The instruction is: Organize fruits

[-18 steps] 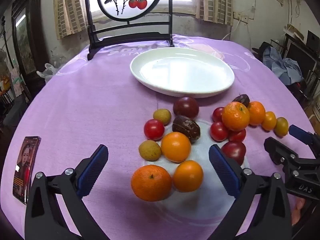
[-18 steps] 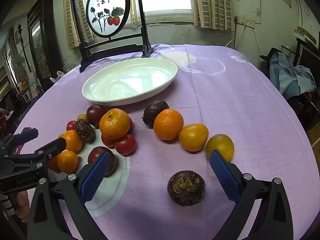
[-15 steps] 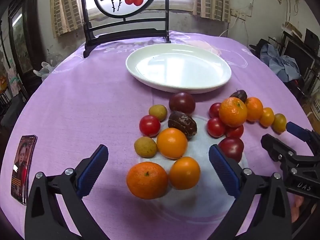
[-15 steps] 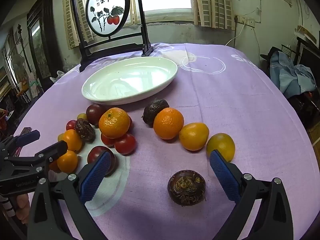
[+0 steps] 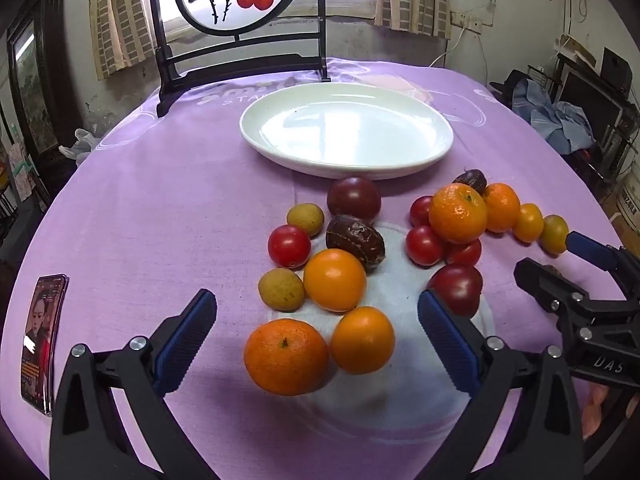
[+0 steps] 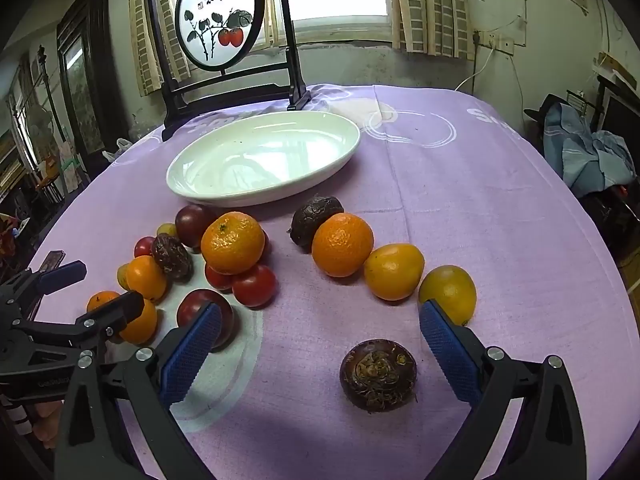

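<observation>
Left wrist view has us hanging over the fruit, and the left tongs (image 5: 316, 336) stand spread wide with nothing between the pads; just ahead of them lie a mandarin (image 5: 286, 356) and a smooth orange fruit (image 5: 363, 340), touching. The white plate (image 5: 438, 148) sits empty at the far side of the purple surface (image 5: 160, 208), so every fruit is still loose on the cloth. The risk we see: these are round things packed close, so closing on the mandarin could nudge its neighbour and set it rolling. Over on the right, red tomatoes (image 5: 424, 246) sit tucked against a big mandarin (image 5: 458, 213); pull one and the rest may shift. The right tongs (image 6: 320, 344) are spread too, empty, and that view gives us what the left cannot: a dark, rough-skinned round fruit (image 6: 378, 374) lying alone near them, well apart from the cluster. Only the left view shows the phone (image 5: 42, 340) near the surface's edge.
</observation>
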Demonstrator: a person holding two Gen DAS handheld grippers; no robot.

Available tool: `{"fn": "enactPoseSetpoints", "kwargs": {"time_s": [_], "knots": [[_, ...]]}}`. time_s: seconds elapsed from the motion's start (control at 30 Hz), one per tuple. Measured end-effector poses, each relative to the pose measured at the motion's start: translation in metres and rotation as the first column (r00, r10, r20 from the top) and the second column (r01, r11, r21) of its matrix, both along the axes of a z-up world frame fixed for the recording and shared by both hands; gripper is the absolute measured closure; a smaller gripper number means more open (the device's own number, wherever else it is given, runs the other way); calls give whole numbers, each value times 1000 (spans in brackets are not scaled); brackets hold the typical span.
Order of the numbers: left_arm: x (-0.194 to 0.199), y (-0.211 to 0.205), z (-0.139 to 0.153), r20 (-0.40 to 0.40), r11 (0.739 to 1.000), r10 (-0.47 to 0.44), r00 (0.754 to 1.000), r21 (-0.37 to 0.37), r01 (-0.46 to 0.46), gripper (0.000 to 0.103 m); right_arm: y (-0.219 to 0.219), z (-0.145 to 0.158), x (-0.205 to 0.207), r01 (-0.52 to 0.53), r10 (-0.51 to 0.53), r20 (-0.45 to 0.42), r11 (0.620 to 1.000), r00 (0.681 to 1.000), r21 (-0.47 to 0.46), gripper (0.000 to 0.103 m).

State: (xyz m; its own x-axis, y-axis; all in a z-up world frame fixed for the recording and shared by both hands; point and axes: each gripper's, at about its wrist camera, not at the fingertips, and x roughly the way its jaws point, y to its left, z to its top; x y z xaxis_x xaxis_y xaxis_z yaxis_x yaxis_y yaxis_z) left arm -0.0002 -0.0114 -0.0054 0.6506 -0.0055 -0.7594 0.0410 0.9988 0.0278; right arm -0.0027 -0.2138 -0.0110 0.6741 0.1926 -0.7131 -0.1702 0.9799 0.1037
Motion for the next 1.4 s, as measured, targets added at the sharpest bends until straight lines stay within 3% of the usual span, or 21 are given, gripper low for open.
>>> {"fn": "enactPoseSetpoints", "kwargs": {"time_s": [1.4], "knots": [[1, 8, -2, 5, 1000, 27, 1000, -5, -27, 4, 3, 0, -1, -3, 3, 1, 1000, 1000, -1, 3]]}}
